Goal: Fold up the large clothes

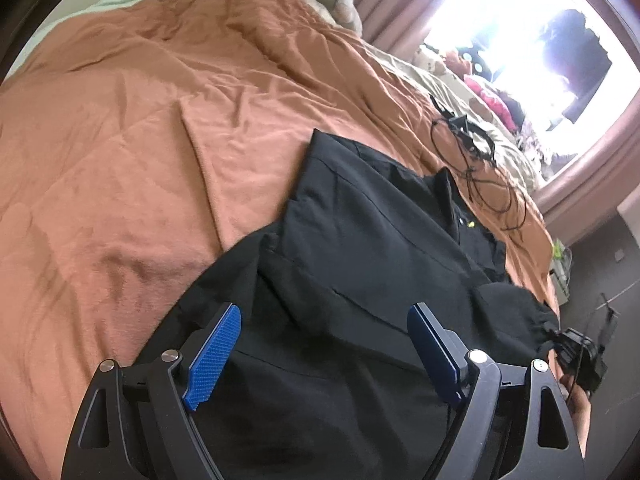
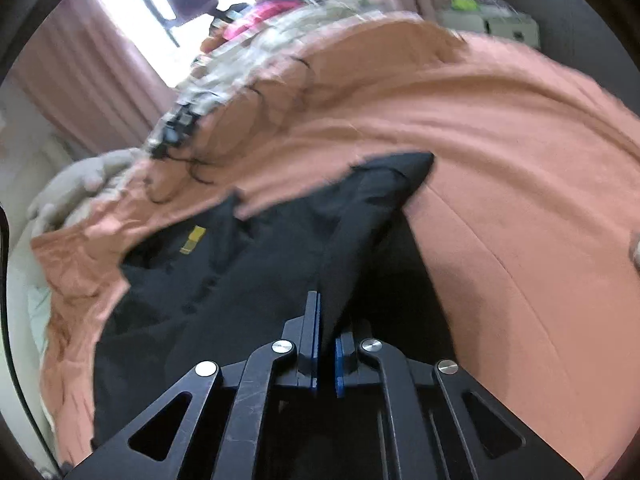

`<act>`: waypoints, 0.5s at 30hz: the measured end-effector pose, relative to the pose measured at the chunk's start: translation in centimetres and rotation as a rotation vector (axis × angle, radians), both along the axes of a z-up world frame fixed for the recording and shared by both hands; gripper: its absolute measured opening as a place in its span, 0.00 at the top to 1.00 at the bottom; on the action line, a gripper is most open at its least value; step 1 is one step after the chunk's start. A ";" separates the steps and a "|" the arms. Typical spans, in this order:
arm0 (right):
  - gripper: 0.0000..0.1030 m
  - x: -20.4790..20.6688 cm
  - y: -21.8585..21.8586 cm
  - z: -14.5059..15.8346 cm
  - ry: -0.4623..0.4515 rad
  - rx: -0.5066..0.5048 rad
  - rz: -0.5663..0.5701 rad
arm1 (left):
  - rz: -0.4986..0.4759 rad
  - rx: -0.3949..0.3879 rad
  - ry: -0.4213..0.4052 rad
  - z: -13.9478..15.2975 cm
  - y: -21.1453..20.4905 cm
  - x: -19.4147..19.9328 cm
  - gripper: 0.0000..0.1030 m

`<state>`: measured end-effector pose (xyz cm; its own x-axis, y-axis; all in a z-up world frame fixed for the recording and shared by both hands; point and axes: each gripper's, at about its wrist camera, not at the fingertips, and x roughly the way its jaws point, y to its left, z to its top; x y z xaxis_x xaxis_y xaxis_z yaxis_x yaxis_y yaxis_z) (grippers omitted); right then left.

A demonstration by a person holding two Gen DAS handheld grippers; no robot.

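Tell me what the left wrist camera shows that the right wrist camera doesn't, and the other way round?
Only the left wrist view shows the left gripper, open above the black garment, and, at its right edge, the other tool gripping the cloth. Only the right wrist view shows the right gripper up close, shut on a lifted flap of that garment, plus its yellow tag. Both show the garment on the orange blanket, the tangled black cable and the bright window.

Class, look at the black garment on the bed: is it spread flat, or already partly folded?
Partly folded. The black garment shows overlapping layers, and the right claw is shut on a lifted flap of it. The left claw is open.
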<state>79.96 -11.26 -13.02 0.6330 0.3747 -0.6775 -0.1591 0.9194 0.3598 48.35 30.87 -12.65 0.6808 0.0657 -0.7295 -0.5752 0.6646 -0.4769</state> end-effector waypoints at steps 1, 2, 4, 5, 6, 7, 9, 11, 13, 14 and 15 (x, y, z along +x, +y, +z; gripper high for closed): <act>0.95 -0.6 0.7 1.0 -0.031 -0.014 0.019 | 0.007 -0.008 -0.006 0.0 0.2 -0.2 0.16; 0.95 -1.4 1.7 2.3 -0.069 -0.036 0.046 | 0.012 -0.016 -0.012 0.1 0.4 -0.5 0.16; 0.95 -3.4 4.5 5.0 -0.140 -0.088 0.111 | 0.016 -0.029 -0.022 0.2 0.6 -0.8 0.16; 0.96 -4.2 5.6 5.9 -0.164 -0.101 0.136 | 0.016 -0.038 -0.028 0.2 0.7 -1.0 0.16; 0.96 -5.3 7.0 7.0 -0.193 -0.117 0.169 | 0.016 -0.045 -0.034 0.3 0.8 -1.1 0.16; 0.96 -6.0 8.0 7.7 -0.215 -0.130 0.191 | 0.017 -0.056 -0.042 0.3 1.0 -1.3 0.16; 0.96 -8.0 10.8 8.9 -0.267 -0.187 0.241 | 0.027 -0.076 -0.061 0.6 1.6 -1.8 0.16; 0.96 -9.5 13.0 9.2 -0.307 -0.253 0.281 | 0.041 -0.082 -0.073 0.9 2.0 -2.2 0.16; 0.96 -11.0 15.5 8.9 -0.321 -0.297 0.330 | 0.065 -0.098 -0.087 0.9 2.8 -2.9 0.16; 0.96 -11.6 16.4 8.6 -0.324 -0.314 0.348 | 0.073 -0.111 -0.094 0.9 3.1 -3.2 0.16; 0.96 -12.4 17.6 8.2 -0.328 -0.333 0.371 | 0.083 -0.129 -0.102 0.8 3.6 -3.5 0.16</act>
